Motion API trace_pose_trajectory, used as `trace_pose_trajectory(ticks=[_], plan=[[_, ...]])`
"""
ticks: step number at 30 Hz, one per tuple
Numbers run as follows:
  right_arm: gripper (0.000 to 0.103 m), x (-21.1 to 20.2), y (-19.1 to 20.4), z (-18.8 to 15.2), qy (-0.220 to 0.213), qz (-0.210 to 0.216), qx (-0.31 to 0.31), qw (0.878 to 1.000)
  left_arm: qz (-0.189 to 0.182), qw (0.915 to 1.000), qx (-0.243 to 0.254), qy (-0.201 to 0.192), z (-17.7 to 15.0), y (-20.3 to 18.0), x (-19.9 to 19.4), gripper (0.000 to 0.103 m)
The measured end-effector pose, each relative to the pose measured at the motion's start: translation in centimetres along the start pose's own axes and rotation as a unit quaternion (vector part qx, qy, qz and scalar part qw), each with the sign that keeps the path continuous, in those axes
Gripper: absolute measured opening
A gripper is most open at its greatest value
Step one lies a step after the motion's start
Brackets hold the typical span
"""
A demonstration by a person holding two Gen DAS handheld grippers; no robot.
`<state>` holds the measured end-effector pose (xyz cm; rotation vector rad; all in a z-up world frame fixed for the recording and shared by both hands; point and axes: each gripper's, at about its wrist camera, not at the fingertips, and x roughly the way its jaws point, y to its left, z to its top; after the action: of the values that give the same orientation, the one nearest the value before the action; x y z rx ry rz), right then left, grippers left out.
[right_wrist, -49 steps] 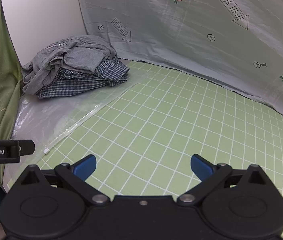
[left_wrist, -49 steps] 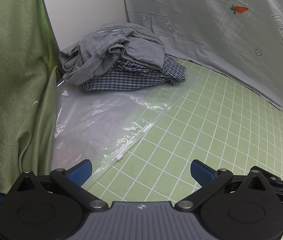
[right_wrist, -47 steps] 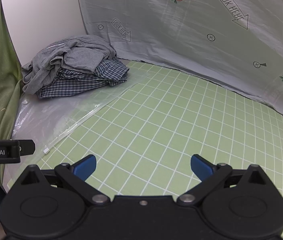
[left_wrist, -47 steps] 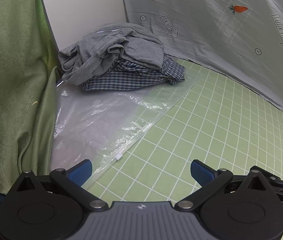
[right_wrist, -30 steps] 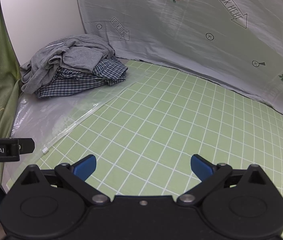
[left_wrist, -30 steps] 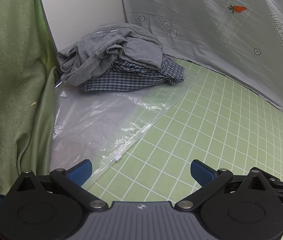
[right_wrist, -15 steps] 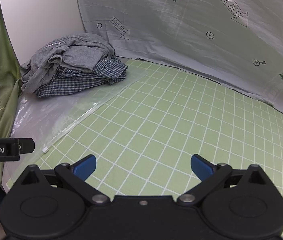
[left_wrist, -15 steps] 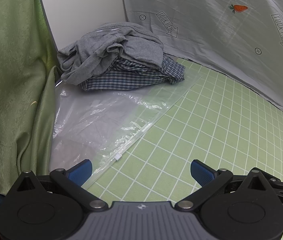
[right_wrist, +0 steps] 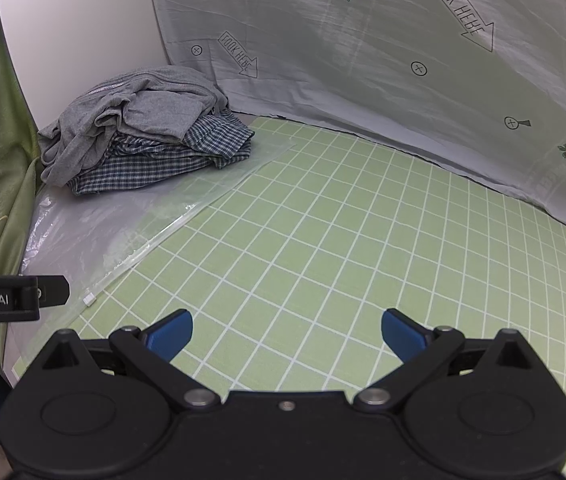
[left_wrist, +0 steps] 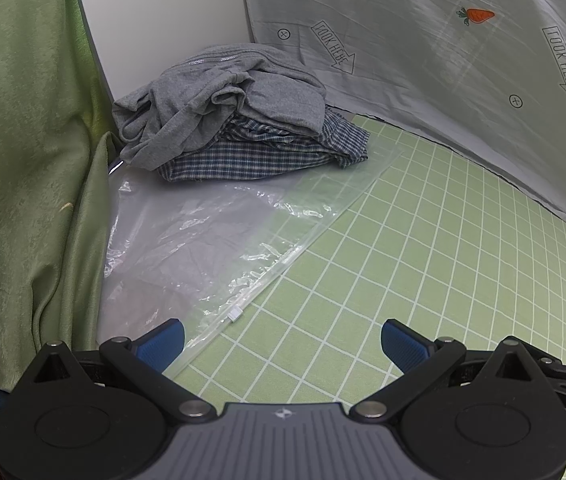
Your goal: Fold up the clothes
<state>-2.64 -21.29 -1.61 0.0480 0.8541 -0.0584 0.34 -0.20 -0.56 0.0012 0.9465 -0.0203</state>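
- At the far left corner of the table (right_wrist: 323, 240), a pile of clothes (left_wrist: 235, 116) is seen, well away from both tools.
- The pile is made of a crumpled grey top (left_wrist: 219, 92) with a zip, laid over a blue checked shirt (left_wrist: 267, 152).
- The pile rests on the far end of a clear plastic bag (left_wrist: 203, 240), which is spread flat along the table's left side.
- A small white slider (left_wrist: 235, 313) is seen on the bag's zip edge, near the left tool.
- The table is covered by a green mat with a white grid.
- A grey sheet (right_wrist: 363, 60) printed with carrots and "LOOK HERE" arrows is hung behind the table.
- A green curtain (left_wrist: 23, 160) is draped at the left, and a white wall (left_wrist: 163, 20) stands behind the pile.
- The left tool (left_wrist: 281, 342) is held open and empty above the near edge, with one blue tip over the bag and the other over the mat.
- The right tool (right_wrist: 287, 330) is also held open and empty above bare mat, just to the right of the left tool.
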Motion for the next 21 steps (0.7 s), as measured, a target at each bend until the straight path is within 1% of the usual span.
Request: trace_pose_trajectory(ticks=[13, 18, 21], plan=[[0.102, 0.5, 0.0, 0.3, 0.006, -0.001, -0.005, 1.000, -0.003, 1.0000, 0.002, 0.005, 0.1, 0.1, 0.4, 0.103], [0.102, 1.1, 0.4, 1.5, 0.005, -0.001, -0.015, 1.000, -0.002, 0.9999, -0.001, 0.010, 1.1, 0.5, 1.2, 0.103], [0.102, 1.7, 0.7, 2.5, 0.005, 0.001, -0.021, 1.000, -0.004, 0.9999, -0.005, 0.010, 2.2, 0.7, 1.8, 0.103]])
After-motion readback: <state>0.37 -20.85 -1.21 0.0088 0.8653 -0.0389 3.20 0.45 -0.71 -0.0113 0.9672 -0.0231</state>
